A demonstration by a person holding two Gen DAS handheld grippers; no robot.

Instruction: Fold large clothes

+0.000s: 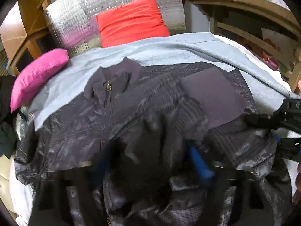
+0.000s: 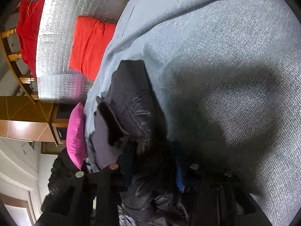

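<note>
A dark grey quilted jacket [image 1: 116, 116] with a brass zipper lies spread on a light blue blanket [image 1: 169, 50] on a bed. My left gripper [image 1: 154, 162] is low over the jacket's front, its blue-padded fingers closed on a bunched fold of the jacket. My right gripper [image 1: 282, 130] shows at the right edge of the left wrist view, at the jacket's side. In the right wrist view my right gripper [image 2: 152, 171] holds a fold of the jacket [image 2: 131, 101] between its black fingers. The camera there is rolled sideways.
A pink cushion [image 1: 37, 75] lies at the bed's left edge and a red cushion [image 1: 131, 20] leans on a silver foil mat [image 1: 79, 15] behind. A wooden shelf [image 1: 254, 28] stands at the right. Dark clothes [image 1: 5, 113] are piled at the left.
</note>
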